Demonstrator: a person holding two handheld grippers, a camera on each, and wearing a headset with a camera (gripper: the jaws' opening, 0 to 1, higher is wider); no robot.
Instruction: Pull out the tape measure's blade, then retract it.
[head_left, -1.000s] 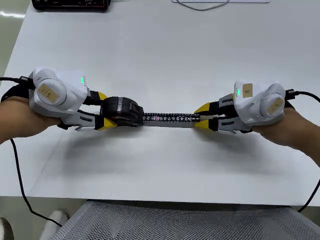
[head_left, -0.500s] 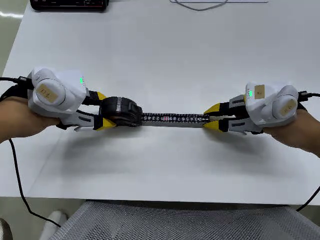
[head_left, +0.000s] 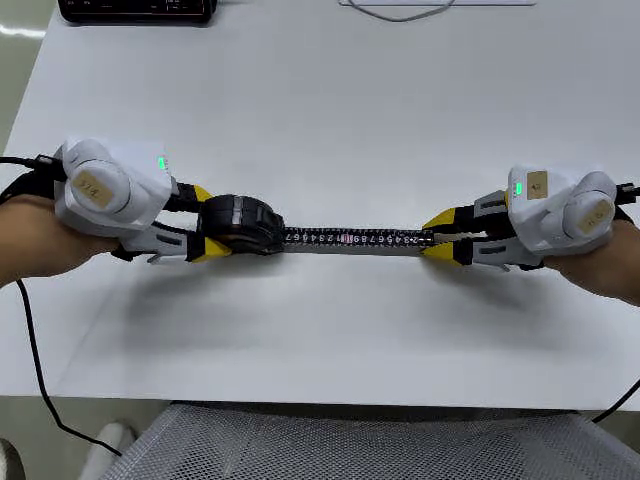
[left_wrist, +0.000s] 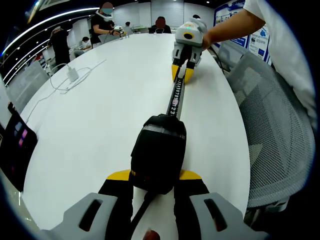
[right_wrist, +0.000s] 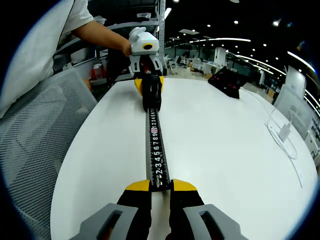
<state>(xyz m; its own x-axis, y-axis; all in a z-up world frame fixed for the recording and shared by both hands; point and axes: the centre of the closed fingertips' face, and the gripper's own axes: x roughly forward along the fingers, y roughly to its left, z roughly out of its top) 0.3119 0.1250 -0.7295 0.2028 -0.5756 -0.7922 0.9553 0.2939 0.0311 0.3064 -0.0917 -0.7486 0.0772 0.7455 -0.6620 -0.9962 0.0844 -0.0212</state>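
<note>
A black tape measure case (head_left: 240, 224) lies on the white table (head_left: 330, 120), held by my left gripper (head_left: 208, 220), which is shut on it; the case (left_wrist: 158, 152) sits between its yellow-tipped jaws. The dark blade (head_left: 355, 239) with white numbers runs out to the right, just above the table. My right gripper (head_left: 437, 236) is shut on the blade's end. In the right gripper view the blade (right_wrist: 155, 152) stretches from my right gripper (right_wrist: 160, 185) to the case (right_wrist: 151, 90). The right gripper (left_wrist: 182, 71) appears far off in the left gripper view.
A black device (head_left: 135, 10) sits at the table's far left edge, and a white cable (head_left: 400, 12) lies at the far edge. A grey mesh chair (head_left: 330, 440) stands at the near edge. Black cords trail from both hands.
My right gripper has moved to the right with the blade's end, so more blade is out of the case. The left gripper and case have stayed put.
</note>
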